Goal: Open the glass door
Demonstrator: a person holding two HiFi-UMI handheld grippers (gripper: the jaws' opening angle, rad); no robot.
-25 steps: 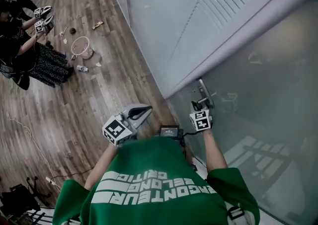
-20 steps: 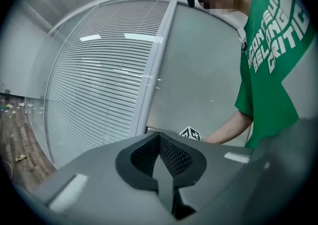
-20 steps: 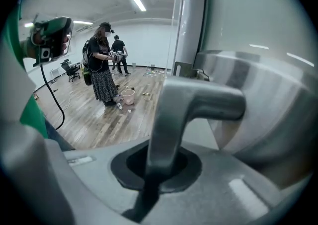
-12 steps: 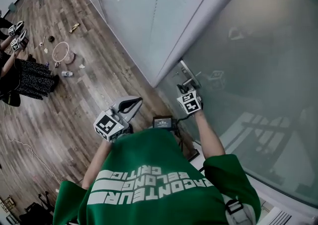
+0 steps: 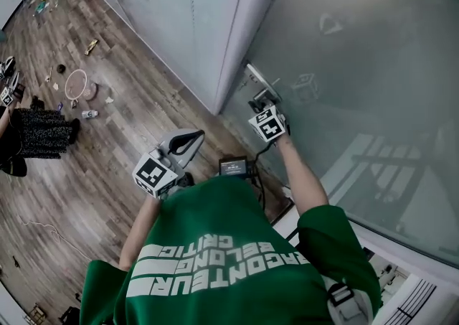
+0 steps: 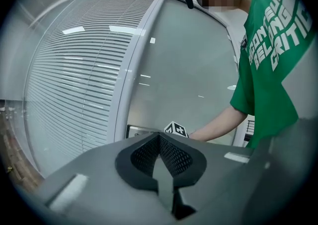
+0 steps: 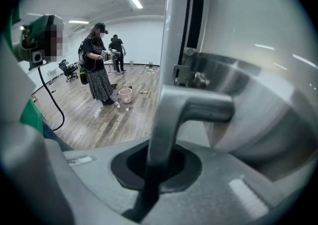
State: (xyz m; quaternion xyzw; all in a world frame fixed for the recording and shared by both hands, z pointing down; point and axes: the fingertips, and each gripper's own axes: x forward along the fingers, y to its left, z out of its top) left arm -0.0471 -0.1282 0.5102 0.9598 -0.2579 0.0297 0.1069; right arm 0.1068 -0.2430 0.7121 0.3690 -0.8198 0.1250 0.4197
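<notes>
Your right gripper point(image 7: 156, 162) has shifted up-left (head view), clamped on the door handle point(image 7: 191, 107), whose end is buried between its jaws. Your left gripper point(image 6: 160, 155) is closed, seemingly empty.

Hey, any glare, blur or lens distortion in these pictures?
Head view: evenly lit, faint reflections on the glass door. Left gripper view: strong fisheye, dark corners, blinds bowed, ceiling-light glints on the glass. Right gripper view: same fisheye; the door handle looms large and soft up close, the wooden floor behind stays clear.
</notes>
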